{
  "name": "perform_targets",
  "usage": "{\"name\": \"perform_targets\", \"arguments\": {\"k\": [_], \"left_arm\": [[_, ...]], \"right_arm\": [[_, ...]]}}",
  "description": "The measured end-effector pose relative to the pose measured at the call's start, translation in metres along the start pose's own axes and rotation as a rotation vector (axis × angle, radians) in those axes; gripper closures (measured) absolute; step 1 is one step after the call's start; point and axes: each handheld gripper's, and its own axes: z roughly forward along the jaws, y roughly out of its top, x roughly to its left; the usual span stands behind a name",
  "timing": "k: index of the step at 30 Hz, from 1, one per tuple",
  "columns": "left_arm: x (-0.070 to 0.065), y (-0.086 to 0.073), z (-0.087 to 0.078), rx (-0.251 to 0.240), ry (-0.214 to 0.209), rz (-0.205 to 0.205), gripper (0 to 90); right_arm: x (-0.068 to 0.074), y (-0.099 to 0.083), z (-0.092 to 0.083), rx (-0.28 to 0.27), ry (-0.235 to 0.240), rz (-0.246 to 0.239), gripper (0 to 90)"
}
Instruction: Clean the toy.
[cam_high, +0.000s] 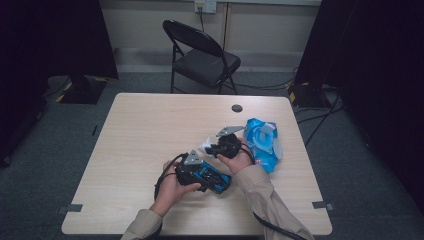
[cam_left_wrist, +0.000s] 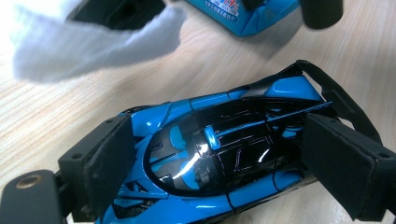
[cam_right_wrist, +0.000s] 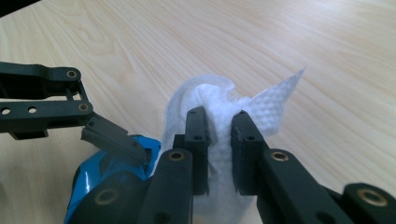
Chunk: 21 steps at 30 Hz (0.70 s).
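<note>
Pale wooden table (cam_high: 150, 130) bears a blue, probably wipes, packet (cam_high: 264, 145).

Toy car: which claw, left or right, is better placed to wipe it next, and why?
Probably the right claw: it already pinches the white wipe just beside the toy car, while the left claw is busy clamping the car.

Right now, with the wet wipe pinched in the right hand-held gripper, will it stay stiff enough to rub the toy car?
Probably not. The wet wipe bunches and folds around the right hand-held gripper, so it looks floppy and light. It will likely drape and drag. The toy car looks glossy, perhaps slippery, but the left hand-held gripper clamps it.
</note>
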Motion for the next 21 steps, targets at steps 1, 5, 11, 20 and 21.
{"name": "perform_targets", "arguments": {"k": [1, 5, 11, 20, 21], "left_arm": [[0.000, 0.000, 0.000, 0.000, 0.000, 0.000, 10.0], [0.000, 0.000, 0.000, 0.000, 0.000, -0.001, 10.1], [0.000, 0.000, 0.000, 0.000, 0.000, 0.000, 10.1], [0.000, -0.001, 0.000, -0.005, -0.001, -0.004, 10.1], [0.000, 0.000, 0.000, -0.004, -0.001, -0.004, 10.1]], "right_arm": [[0.001, 0.000, 0.003, 0.007, 0.001, -0.006, 79.7], [0.003, -0.002, 0.011, 0.022, 0.001, -0.002, 79.9], [0.004, -0.003, 0.019, 0.035, 0.002, 0.010, 79.9], [0.009, -0.008, 0.027, 0.055, 0.018, -0.004, 80.0], [0.009, -0.008, 0.027, 0.056, 0.019, -0.005, 79.9]]}}
